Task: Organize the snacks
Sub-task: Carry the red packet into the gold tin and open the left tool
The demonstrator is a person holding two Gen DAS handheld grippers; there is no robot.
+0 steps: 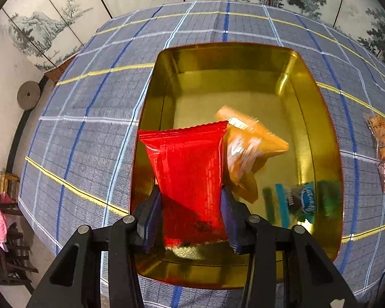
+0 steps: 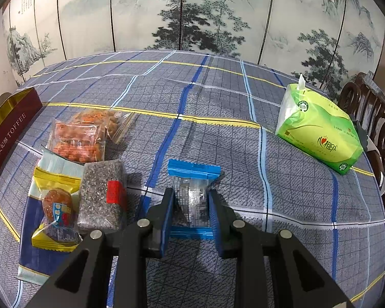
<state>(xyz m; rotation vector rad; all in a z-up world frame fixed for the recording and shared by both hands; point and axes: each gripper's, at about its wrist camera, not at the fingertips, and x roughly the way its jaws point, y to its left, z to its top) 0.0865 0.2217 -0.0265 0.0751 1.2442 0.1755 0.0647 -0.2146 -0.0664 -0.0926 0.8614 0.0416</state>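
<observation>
Plaid tablecloth [image 1: 89, 133] bears gold tin [image 1: 328, 159] with orange packet [image 1: 254, 143]; left hand-held gripper [image 1: 191, 200] clamps red packet [image 1: 187, 166].

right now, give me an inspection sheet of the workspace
surface: table under a blue plaid cloth
job's things: gold tin holds an orange packet and a blue-green packet; loose snacks lie on the cloth
clutter: green tissue pack
grippers: left gripper shut on a red packet over the tin; right gripper shut on a blue-edged clear packet
cables: nothing seen
surroundings: painted folding screen, dark wooden chairs
</observation>
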